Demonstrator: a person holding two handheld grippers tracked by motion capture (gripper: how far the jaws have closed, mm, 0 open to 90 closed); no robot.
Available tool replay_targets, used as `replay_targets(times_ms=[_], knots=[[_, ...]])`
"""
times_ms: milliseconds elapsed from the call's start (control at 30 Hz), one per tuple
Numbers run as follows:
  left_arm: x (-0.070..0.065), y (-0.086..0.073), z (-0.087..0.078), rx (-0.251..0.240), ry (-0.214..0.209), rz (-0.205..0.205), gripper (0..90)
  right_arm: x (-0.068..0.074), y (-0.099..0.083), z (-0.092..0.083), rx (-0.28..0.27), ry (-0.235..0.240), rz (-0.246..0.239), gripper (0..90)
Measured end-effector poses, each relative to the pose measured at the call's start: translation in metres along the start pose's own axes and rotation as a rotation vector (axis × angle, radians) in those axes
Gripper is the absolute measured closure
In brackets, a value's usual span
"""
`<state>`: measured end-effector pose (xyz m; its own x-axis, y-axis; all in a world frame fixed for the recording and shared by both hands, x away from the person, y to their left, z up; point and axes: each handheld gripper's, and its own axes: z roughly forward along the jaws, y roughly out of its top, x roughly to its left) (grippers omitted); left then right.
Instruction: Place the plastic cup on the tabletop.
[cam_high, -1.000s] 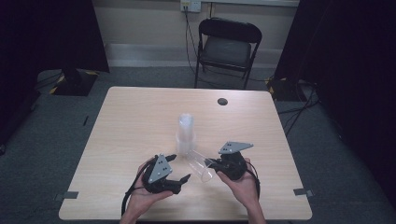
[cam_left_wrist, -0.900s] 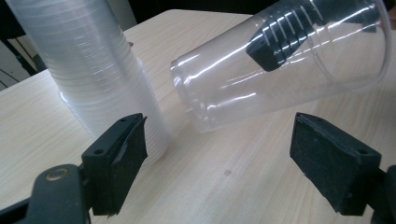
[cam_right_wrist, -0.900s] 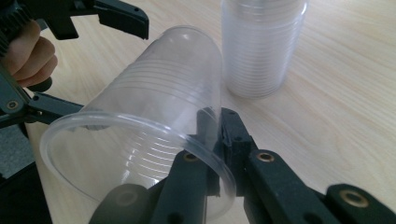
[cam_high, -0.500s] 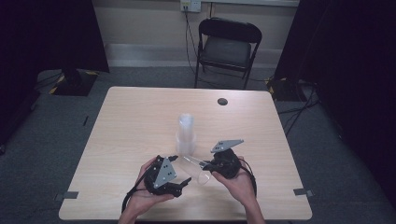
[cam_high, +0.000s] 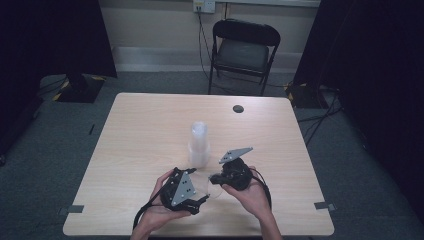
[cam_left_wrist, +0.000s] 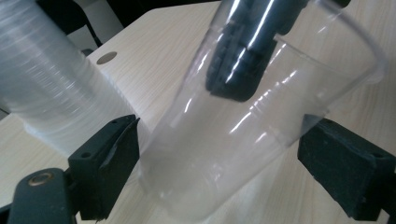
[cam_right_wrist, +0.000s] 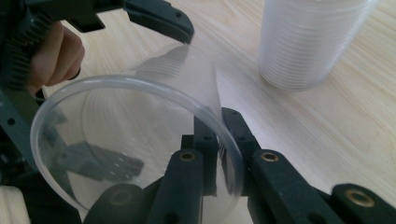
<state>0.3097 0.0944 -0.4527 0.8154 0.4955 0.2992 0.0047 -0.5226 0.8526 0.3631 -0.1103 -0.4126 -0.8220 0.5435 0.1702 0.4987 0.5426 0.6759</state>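
Nearest the person's edge of the light wooden table (cam_high: 125, 150), a single clear plastic cup (cam_high: 205, 186) is held between the two hands, tilted on its side above the tabletop. Its rim wall is pinched by the right gripper (cam_high: 216, 179): in the right gripper view the jaws are seen closed tightly, one inside the cup's mouth (cam_right_wrist: 135, 140) and one outside it. The left gripper (cam_high: 200, 200) is set around the cup's lower body; its jaws have just been opening, and in the left gripper view they are seen standing wide on either side of the cup wall (cam_left_wrist: 224, 154), apart from it, so no grip is made there. The cup is therefore judged to be carried by the right gripper alone, the hand-over from left to right being as good as done.

A little farther up the table, just beyond the grippers, a tall stack of nested clear plastic cups (cam_high: 198, 145) is stood upright, mouth down; the single cup is judged to have been separated from it. What is left, as far as can be judged, is for the left gripper to be drawn clear and the loose cup to be set down somewhere on the bare table.

Farther off, a small dark round cable port (cam_high: 238, 108) is set near the table's far edge, and a black folding chair (cam_high: 242, 50) is stood behind the table
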Motion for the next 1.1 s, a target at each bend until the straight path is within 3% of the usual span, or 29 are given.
replay_targets(times_ms=[267,367,600,700,867,1100], knots=[[-0.005,0.003,0.005,-0.035,-0.029,-0.021,17.1,0.001,0.002,0.005,-0.002,0.008,0.01,85.5],[-0.005,0.002,0.006,-0.024,-0.033,-0.029,18.0,0.0,0.002,0.007,0.002,0.008,0.021,85.4],[-0.009,0.004,0.009,-0.025,-0.038,-0.01,20.4,0.001,0.005,0.01,0.015,0.026,0.044,87.2],[-0.011,0.006,0.01,-0.055,-0.04,-0.011,22.3,0.002,0.005,0.012,0.022,0.036,0.047,87.9],[-0.012,0.008,0.011,-0.06,-0.037,-0.011,23.0,0.003,0.005,0.016,0.037,0.046,0.055,87.8],[-0.012,0.008,0.01,-0.06,-0.038,-0.011,24.8,0.004,0.004,0.018,0.054,0.035,0.068,86.9]])
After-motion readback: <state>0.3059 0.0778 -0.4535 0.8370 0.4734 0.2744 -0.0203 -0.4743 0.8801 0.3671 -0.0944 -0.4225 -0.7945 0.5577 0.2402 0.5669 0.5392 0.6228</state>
